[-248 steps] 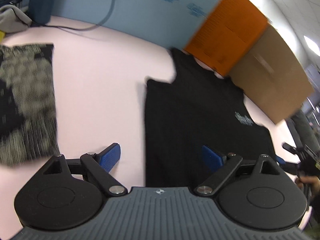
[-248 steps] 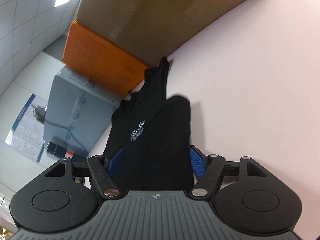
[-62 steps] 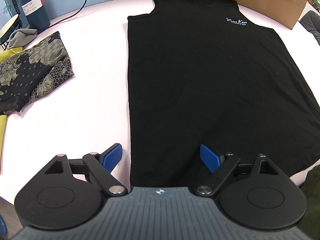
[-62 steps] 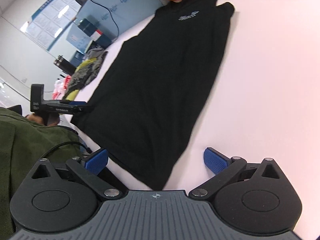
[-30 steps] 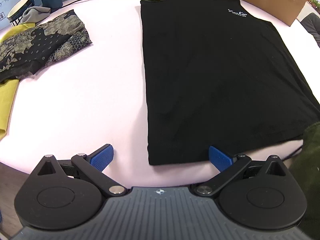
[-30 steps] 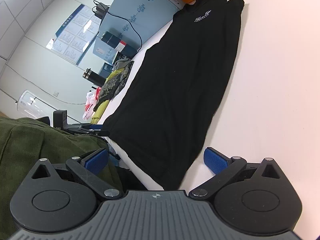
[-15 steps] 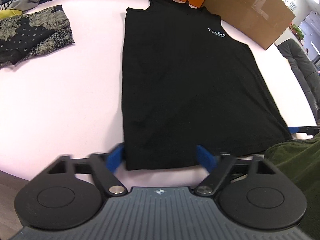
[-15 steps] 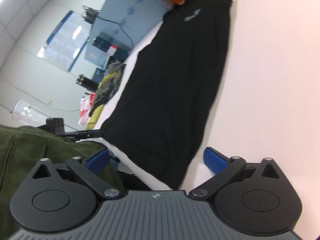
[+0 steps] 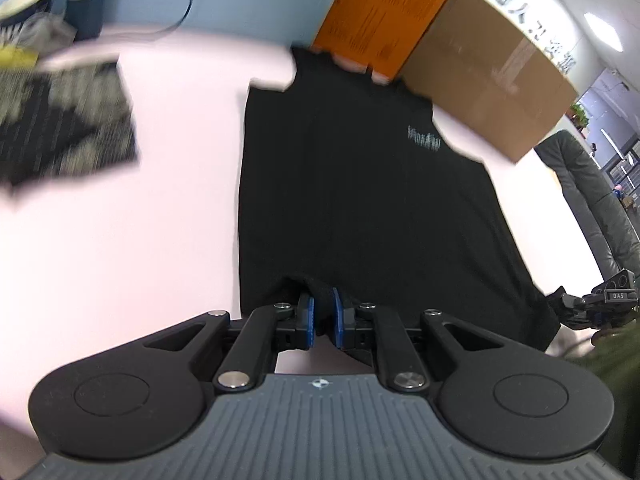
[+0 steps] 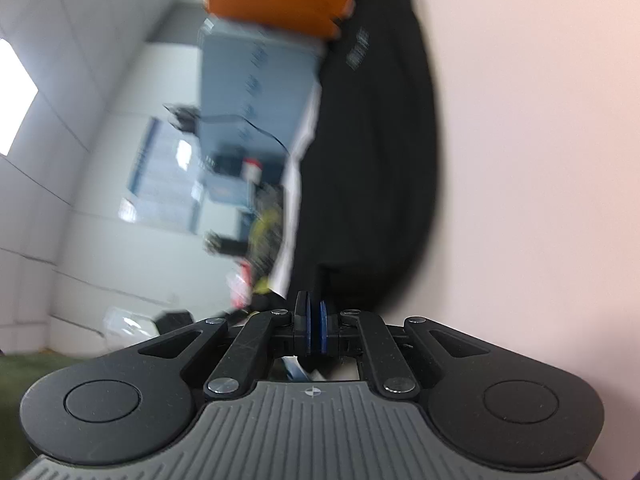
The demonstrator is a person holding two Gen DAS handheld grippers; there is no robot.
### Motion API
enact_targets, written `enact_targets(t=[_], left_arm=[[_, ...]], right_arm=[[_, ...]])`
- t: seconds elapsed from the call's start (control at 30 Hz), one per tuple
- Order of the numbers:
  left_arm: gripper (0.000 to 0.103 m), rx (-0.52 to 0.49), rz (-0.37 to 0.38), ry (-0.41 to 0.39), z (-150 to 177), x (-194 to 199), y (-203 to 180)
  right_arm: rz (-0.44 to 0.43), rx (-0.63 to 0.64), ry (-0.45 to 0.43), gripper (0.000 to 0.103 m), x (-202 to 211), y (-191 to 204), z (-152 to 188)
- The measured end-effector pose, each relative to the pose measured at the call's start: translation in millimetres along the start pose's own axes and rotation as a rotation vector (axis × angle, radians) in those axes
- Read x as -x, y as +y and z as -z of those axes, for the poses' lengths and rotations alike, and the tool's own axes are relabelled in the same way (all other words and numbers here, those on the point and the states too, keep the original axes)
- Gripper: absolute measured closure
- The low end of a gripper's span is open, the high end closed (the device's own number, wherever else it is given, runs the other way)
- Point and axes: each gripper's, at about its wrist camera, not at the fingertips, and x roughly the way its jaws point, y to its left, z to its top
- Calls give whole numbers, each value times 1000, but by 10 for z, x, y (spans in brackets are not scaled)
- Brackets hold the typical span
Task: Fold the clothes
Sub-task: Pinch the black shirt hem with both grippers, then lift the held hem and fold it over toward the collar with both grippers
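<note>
Both jaws on tank top [image 9: 360, 200], pink tbl [image 9: 120, 240]

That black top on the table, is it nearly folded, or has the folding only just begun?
Only just begun. Done: the black top lies spread flat on the table, no fold in it yet. In hand: the left hand-held gripper is closing on the hem, which bunches between its pads; the right hand-held gripper has pinched the hem's other corner. Left: every fold, likely starting with carrying the hem toward the neckline.
</note>
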Motion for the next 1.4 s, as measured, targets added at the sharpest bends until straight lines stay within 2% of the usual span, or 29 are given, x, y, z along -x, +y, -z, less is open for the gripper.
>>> enact_targets(t=[0.13, 0.2, 0.33, 0.43, 0.47, 0.5, 0.53, 0.57, 0.7, 0.8, 0.87, 0.97, 1.07, 1.17, 1.2, 1.27, 1.3, 1.4], left_arm=[[95, -19, 16, -71, -491, -207, 54], [95, -28, 15, -99, -760, -359, 89], [95, -39, 17, -138, -1280, -694, 83], [94, -18, -43, -147, -1573, -949, 84], [85, -1, -77, -140, -1652, -1040, 98], [63, 18, -119, -116, -1710, -1124, 122], [41, 26, -160, -113, -1738, -1156, 138], [36, 35, -200, -111, -1766, -1187, 154], [33, 44, -204, -147, -1789, -1080, 245], [33, 6, -231, -181, -2022, -966, 254], [32, -17, -235, -245, -2258, -801, 199], [22, -59, -222, -366, -2656, -455, 54], [20, -134, -205, -490, -2975, -94, -119], [16, -202, -198, -566, -3089, 131, -234], [13, -206, -191, -569, -3061, 147, -238], [12, -204, -155, -516, -2911, 65, -192], [12, -212, -134, -472, -2764, 1, -162], [12, -298, -93, -341, -2115, -281, -83]], right_arm=[[-62, 31, -86, 98, -196, 37, -462], [-60, 48, -131, 98, -293, 36, -717], [-25, 67, -250, 98, -437, 25, -1180], [64, 58, -362, 94, -460, -9, -1422], [97, 41, -400, 81, -434, -41, -1452], [130, 23, -436, 68, -407, -74, -1479], [149, 11, -469, 45, -377, -71, -1482], [155, 12, -493, 42, -347, -46, -1470], [191, 60, -467, 41, -259, 93, -1506], [241, 132, -448, 40, -160, 336, -1713], [245, 185, -471, 36, -67, 576, -1890], [256, 287, -498, 31, 90, 1028, -2171], [281, 410, -511, 25, 197, 1510, -2390], [294, 506, -538, 18, 288, 1829, -2429], [294, 526, -537, 16, 287, 1864, -2397], [342, 535, -480, 15, 167, 1779, -2258], [368, 538, -449, 15, 104, 1732, -2187], [478, 591, -288, 18, -112, 1427, -1677]])
